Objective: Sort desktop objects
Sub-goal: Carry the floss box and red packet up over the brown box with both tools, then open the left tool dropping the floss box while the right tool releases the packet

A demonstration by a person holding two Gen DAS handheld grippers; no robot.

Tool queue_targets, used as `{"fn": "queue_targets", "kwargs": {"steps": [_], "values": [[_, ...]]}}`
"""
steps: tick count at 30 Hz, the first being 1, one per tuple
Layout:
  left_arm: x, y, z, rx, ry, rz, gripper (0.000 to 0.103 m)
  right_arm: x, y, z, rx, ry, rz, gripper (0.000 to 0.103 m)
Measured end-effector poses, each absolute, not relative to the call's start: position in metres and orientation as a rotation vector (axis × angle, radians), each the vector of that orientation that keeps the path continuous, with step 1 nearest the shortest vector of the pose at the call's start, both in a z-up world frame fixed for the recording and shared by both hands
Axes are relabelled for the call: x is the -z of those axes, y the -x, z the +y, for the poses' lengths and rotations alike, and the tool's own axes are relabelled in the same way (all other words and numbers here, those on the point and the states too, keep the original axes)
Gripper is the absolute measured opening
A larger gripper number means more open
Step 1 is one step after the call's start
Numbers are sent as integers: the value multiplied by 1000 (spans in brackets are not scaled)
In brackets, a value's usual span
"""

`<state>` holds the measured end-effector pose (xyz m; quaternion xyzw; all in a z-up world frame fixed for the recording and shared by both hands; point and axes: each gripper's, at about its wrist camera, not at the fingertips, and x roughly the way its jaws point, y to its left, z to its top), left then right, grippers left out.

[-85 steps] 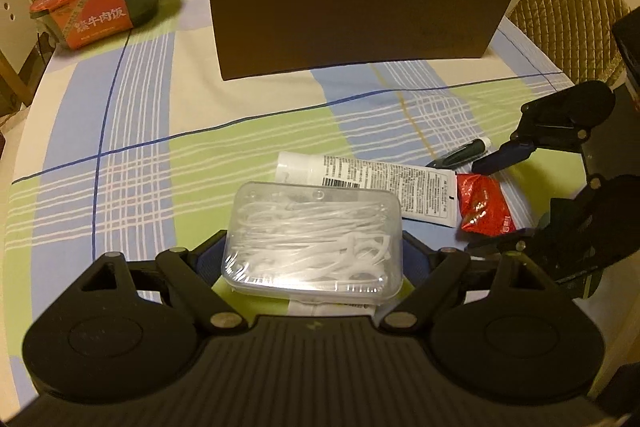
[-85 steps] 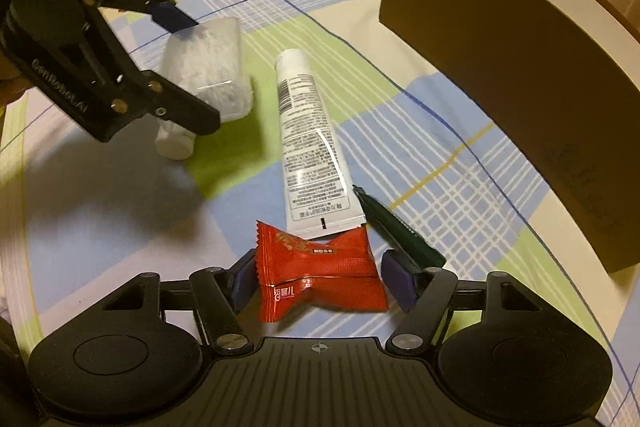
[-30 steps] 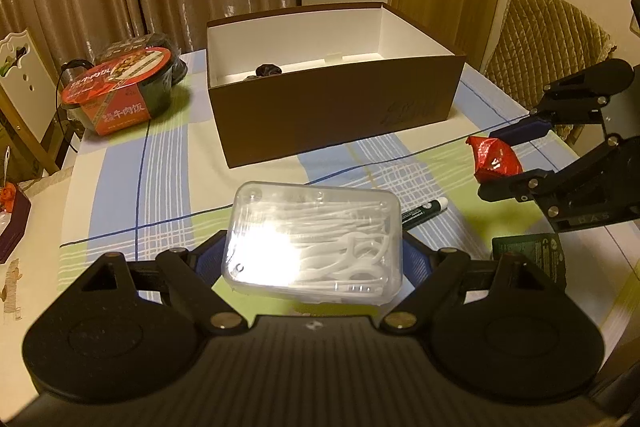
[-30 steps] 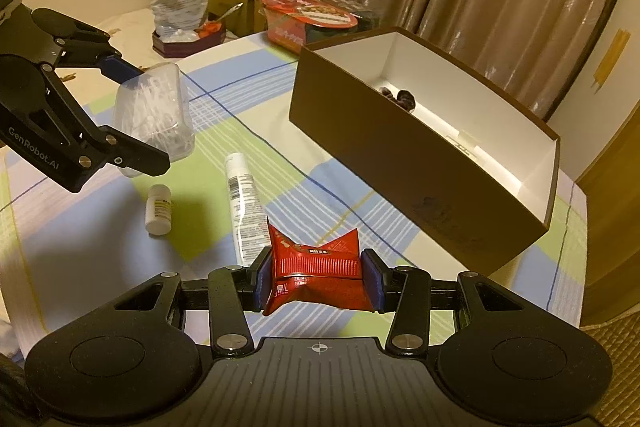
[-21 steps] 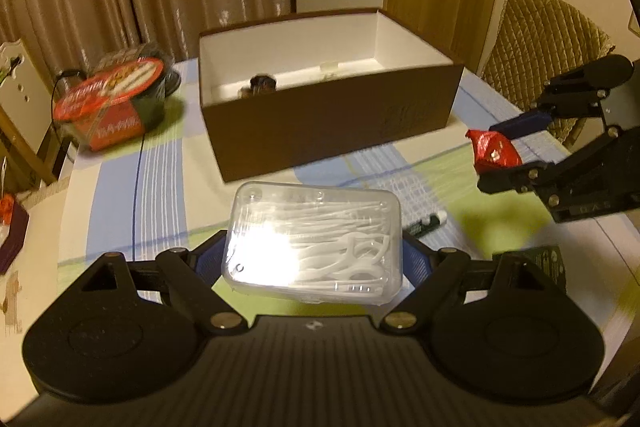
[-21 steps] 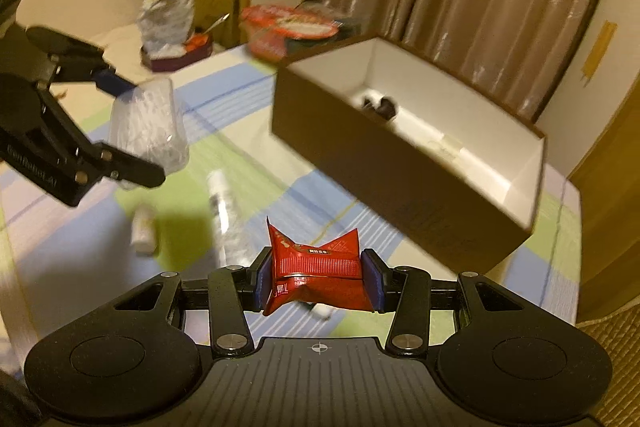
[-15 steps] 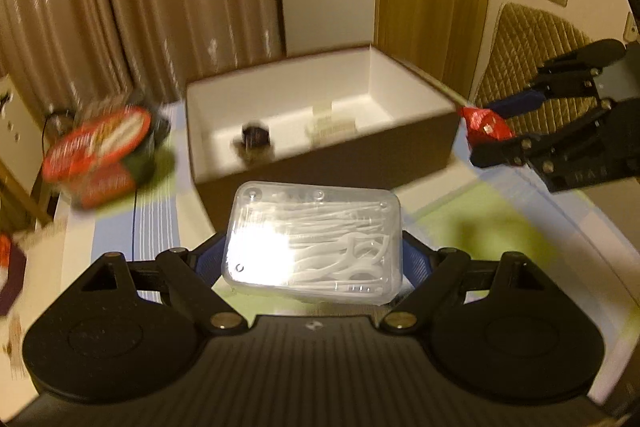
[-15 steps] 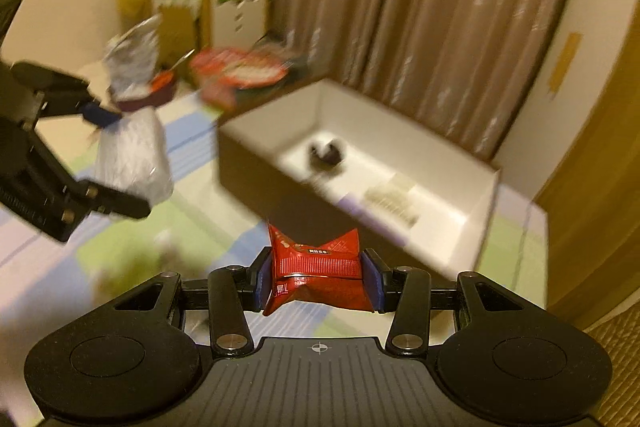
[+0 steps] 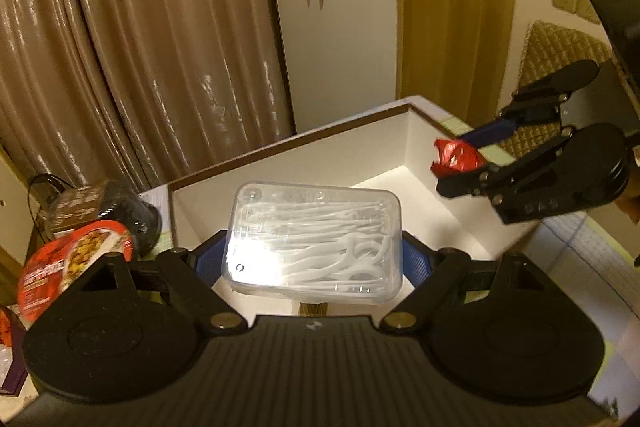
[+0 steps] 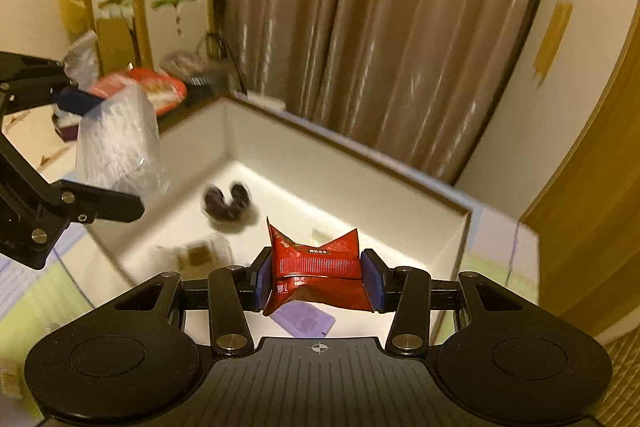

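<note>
1. The left gripper point(image 9: 314, 259) clamps a clear floss-pick case point(image 9: 314, 241) over the near left part of the open cardboard box point(image 9: 352, 131).
2. The right gripper point(image 10: 318, 279) pinches a red snack packet point(image 10: 316, 269) above the box's right half.
3. Inside the box lie a dark round object point(image 10: 228, 205), a blurred small pack point(image 10: 198, 255) and a purple sachet point(image 10: 304, 319).
4. A red-lidded instant-meal bowl point(image 9: 68, 271) stands left of the box.
</note>
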<state>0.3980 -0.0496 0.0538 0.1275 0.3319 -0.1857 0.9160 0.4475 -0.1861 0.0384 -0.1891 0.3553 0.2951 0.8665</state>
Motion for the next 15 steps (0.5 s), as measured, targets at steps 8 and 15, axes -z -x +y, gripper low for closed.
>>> {"fn": "queue_targets", "kwargs": {"steps": [8,15], "values": [[-10,-451,-60,380,-272,752,84,-5,-496,-184,-615,388,843,45],[6,-465,-63,377,-289,768,84,4,-508,-181,-620,411,877,45]]}}
